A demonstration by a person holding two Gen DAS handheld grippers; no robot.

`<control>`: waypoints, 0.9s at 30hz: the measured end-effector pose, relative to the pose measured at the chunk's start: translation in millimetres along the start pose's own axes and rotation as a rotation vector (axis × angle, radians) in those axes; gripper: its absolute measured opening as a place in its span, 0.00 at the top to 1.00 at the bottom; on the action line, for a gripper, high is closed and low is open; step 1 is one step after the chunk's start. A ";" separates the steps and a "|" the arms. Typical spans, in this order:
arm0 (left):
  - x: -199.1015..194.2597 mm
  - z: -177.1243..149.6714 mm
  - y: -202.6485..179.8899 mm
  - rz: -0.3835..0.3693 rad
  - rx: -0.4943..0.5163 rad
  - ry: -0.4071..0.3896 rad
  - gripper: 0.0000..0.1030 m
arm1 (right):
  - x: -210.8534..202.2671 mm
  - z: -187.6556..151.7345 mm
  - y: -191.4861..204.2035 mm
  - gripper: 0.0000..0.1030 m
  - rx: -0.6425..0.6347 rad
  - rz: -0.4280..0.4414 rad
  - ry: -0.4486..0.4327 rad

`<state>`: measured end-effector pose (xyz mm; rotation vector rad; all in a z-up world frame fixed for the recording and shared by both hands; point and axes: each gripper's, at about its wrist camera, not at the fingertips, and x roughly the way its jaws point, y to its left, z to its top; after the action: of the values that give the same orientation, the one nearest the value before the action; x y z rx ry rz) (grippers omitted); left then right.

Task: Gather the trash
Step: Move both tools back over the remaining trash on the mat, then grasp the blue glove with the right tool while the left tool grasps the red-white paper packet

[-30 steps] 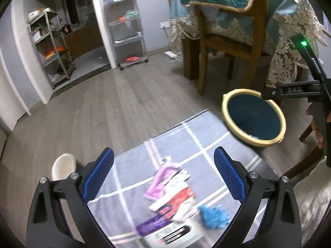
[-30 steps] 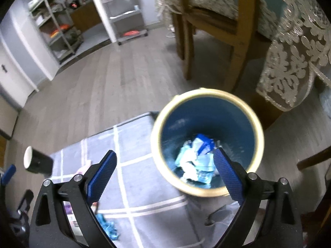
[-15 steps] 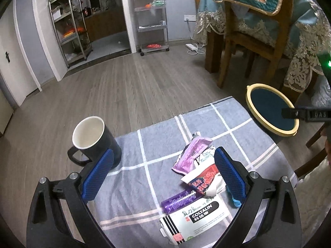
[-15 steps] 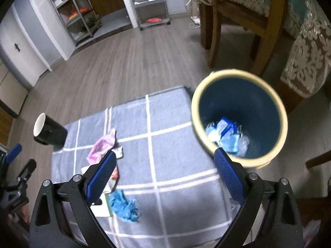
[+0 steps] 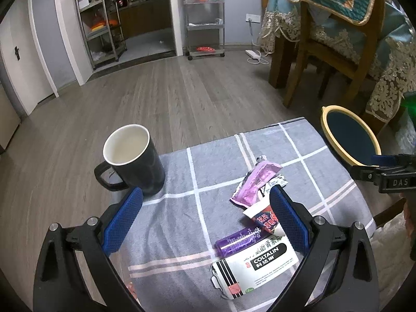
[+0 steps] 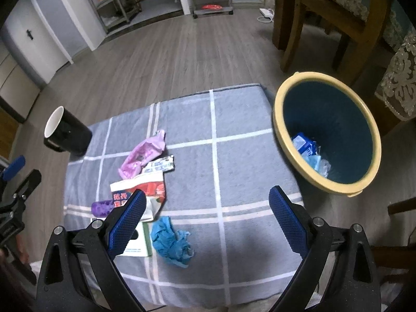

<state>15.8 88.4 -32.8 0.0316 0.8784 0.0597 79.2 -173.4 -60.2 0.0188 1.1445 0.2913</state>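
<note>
Trash lies on a grey checked cloth [image 6: 234, 161]: a pink wrapper [image 6: 143, 154], a small white sachet [image 6: 159, 166], a red-and-white packet [image 6: 145, 191], a purple tube [image 5: 238, 240], a white COLTALIN box [image 5: 257, 265] and a crumpled blue glove [image 6: 171, 243]. The blue bin with a yellow rim [image 6: 279, 119] stands right of the cloth and holds some trash. My left gripper [image 5: 205, 219] hangs open above the cloth's near side with nothing in it. Near the glove my right gripper [image 6: 205, 218] is open and empty too.
A black mug with a white inside [image 5: 132, 156] stands at the cloth's left corner. A wooden chair [image 5: 335, 52] and a table with a lace cloth [image 5: 390, 78] are behind the bin. Metal shelf racks [image 5: 205, 15] line the far wall across wood floor.
Both grippers have pulled back from the bin toward the cloth's near side. The right view now takes in the trash pile instead of the bin alone; the left view now shows the mug fully.
</note>
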 end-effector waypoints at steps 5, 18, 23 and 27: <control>7.8 -0.1 2.2 0.007 0.007 0.015 0.07 | 9.1 -3.9 12.5 0.08 -0.043 0.013 0.023; 29.3 -2.2 6.3 -0.004 0.005 0.075 0.07 | 62.3 -37.5 49.1 0.10 -0.177 0.045 0.249; 36.6 -5.3 -3.8 -0.014 0.040 0.095 0.07 | 79.4 -46.5 49.7 0.38 -0.182 0.063 0.342; 41.9 -7.1 -12.1 -0.017 0.059 0.107 0.07 | 88.3 -49.2 50.1 0.62 -0.188 0.125 0.393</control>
<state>37.4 79.0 -70.1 0.0761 0.9875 0.0195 57.6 -110.8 -151.5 -0.1387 1.5041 0.5295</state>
